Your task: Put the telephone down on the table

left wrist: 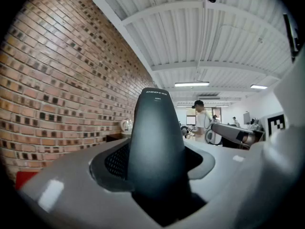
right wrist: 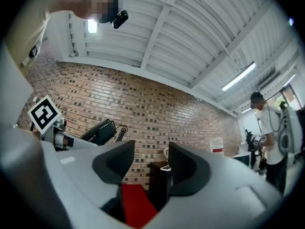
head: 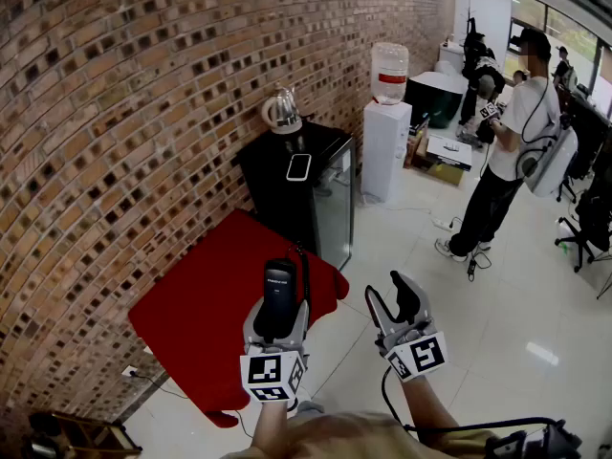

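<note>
The telephone [head: 280, 295], clamped lengthwise in the left gripper [head: 278, 321], is held over the red table [head: 196, 304] at centre-left; the right gripper [head: 400, 306] is seen open-jawed and empty.

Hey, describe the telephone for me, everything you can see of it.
The telephone is a black handset, matte plastic by the look, with small white print near its rounded end. The left claw is shut on it, and it sticks out past the claw's tips. A black coiled cord runs from it. It is held in the air, not yet on the red table.
</note>
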